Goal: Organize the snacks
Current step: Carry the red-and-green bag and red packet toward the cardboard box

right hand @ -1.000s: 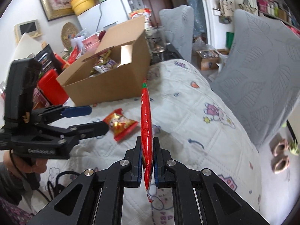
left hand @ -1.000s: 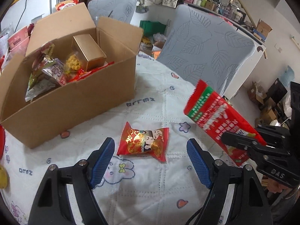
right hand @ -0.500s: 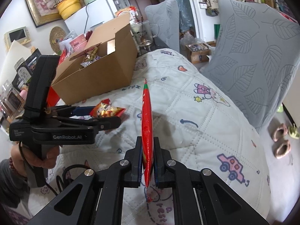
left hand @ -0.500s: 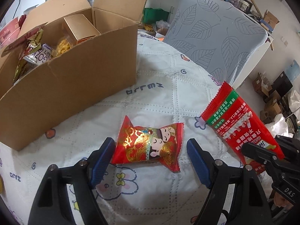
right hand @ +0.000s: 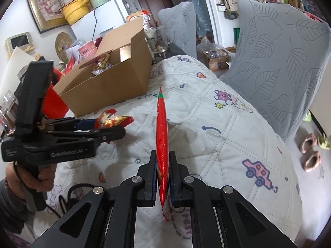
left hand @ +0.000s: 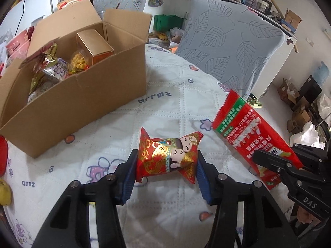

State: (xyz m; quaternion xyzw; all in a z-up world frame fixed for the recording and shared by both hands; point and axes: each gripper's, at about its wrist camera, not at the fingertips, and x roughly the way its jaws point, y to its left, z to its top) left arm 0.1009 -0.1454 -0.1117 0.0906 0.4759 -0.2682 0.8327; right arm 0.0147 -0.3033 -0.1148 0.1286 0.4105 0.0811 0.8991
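Observation:
A small red and gold snack packet (left hand: 167, 157) lies on the quilted table cloth (left hand: 165, 107). My left gripper (left hand: 165, 161) is closing on it, and its blue pads (left hand: 129, 177) touch both ends of the packet. From the right wrist view the same packet (right hand: 109, 119) sits between the left gripper's (right hand: 111, 126) fingers. My right gripper (right hand: 162, 165) is shut on a long red snack bag (right hand: 161, 124), held edge-on above the table. That bag (left hand: 244, 128) shows at the right of the left wrist view. An open cardboard box (left hand: 82, 99) holding several snacks stands behind.
A chair with a grey leaf-print cover (left hand: 231, 47) stands by the table's far right edge. A red container (right hand: 54, 103) sits left of the box (right hand: 115, 86). A yellow fruit (left hand: 4, 192) lies at the left rim. Slippers (right hand: 310, 153) lie on the floor.
My left gripper moved in over the small packet and its jaws narrowed from wide apart to touching the packet's ends. The right gripper kept its hold on the long bag.

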